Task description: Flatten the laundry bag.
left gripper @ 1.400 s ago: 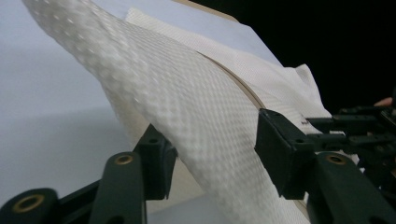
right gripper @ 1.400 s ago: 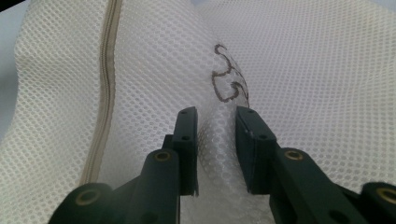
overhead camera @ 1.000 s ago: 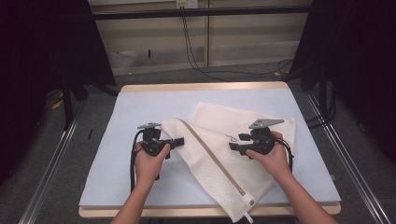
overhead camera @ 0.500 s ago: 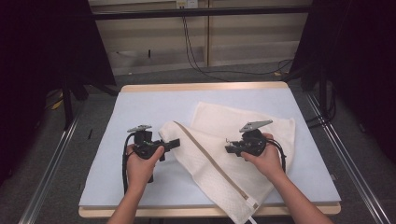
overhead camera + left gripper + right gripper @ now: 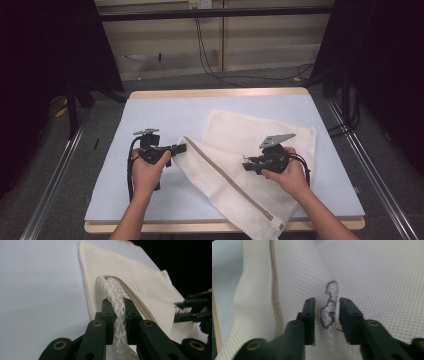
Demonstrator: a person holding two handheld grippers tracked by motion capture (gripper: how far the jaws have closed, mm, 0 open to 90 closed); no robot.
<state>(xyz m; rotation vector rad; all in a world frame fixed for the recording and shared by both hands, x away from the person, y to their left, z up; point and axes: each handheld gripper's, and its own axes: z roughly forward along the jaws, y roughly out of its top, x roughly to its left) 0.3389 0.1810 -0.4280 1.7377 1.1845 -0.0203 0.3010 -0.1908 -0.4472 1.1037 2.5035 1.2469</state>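
So there's a cream towel point(image 5: 250, 160) lying crumpled on the light blue table point(image 5: 165, 115), spread from the middle over to the right side, with one folded strip running diagonally down to the front edge, where its end hangs over.

The left gripper point(image 5: 176, 148) sits at the towel's left edge. Its jaws have just been closing, and in the left gripper view they're pinching a bunched-up fold of the towel point(image 5: 113, 305) right between them, so that one has a solid grip. The tan seam point(image 5: 135, 296) of the towel curves away just behind the pinched bit.

The right gripper point(image 5: 248, 163) is over the middle of the towel, held by the right hand point(image 5: 287, 172). Its jaws have just been opening a little. In the right gripper view, a raised ridge of towel point(image 5: 328, 307) with a dark outline on it stands between the jaws, but there's a gap on both sides, so they're spread and not squeezing it.

The two grippers are well apart, with the folded strip between them.
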